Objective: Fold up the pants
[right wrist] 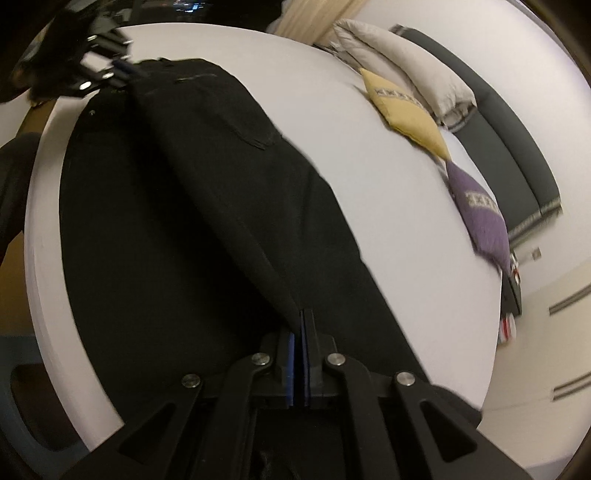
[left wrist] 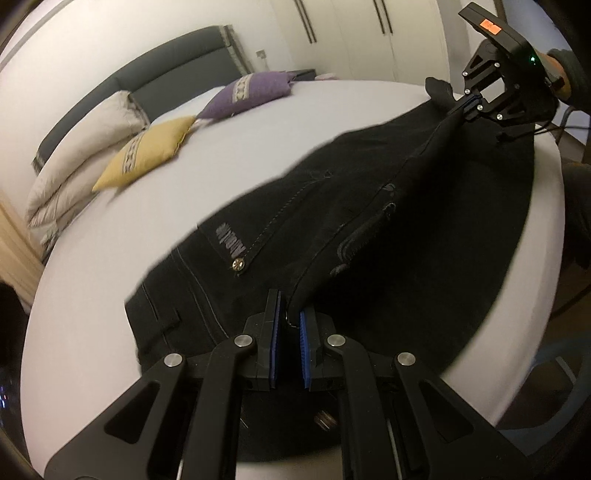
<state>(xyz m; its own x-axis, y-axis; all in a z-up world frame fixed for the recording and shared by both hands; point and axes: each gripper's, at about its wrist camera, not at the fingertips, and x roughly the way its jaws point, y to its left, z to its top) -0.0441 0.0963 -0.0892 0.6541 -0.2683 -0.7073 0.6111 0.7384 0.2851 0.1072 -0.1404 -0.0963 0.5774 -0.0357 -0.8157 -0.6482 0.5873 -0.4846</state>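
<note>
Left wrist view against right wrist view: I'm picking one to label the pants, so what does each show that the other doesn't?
Only the left wrist view shows the printed logo, a rivet and the wardrobe doors. Only the right wrist view shows the back pocket and the curtain. Both show the black pants on the white bed, each claw, left and right, shut on the fabric, plus the yellow cushion and purple cushion.

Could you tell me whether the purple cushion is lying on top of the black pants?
No, the purple cushion lies on the bare white bed near the headboard, well apart from the black pants.
</note>
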